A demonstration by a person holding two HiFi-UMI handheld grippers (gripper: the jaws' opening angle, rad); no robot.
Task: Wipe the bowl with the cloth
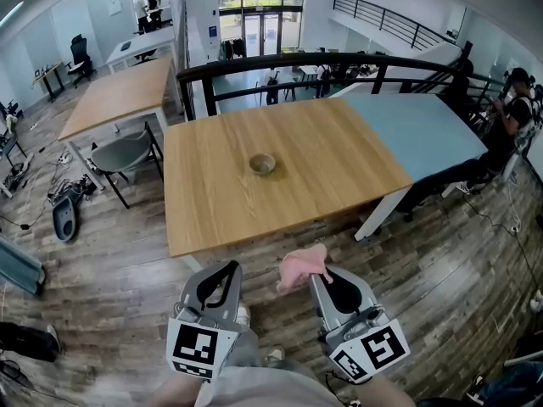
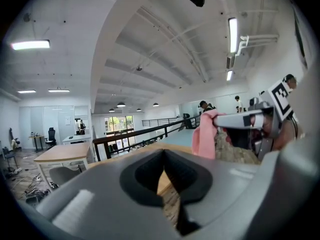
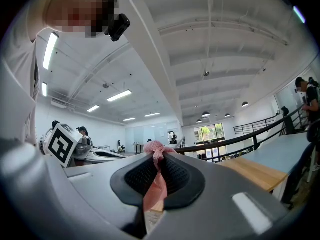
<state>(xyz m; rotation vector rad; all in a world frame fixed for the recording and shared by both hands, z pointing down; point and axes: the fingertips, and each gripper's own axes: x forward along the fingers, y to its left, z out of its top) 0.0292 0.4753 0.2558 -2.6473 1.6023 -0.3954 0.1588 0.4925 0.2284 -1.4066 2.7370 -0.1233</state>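
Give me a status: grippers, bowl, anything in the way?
Left gripper shut, empty. Right gripper shut on pink cloth. Bowl alone on wooden table ahead, untouched. Nothing in the way.

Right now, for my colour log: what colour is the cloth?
Pink cloth; clearest in head view.

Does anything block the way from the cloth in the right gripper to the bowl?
Nothing visible does. The right gripper holds the pink cloth short of the table, and only the bare wooden top lies between it and the bowl.
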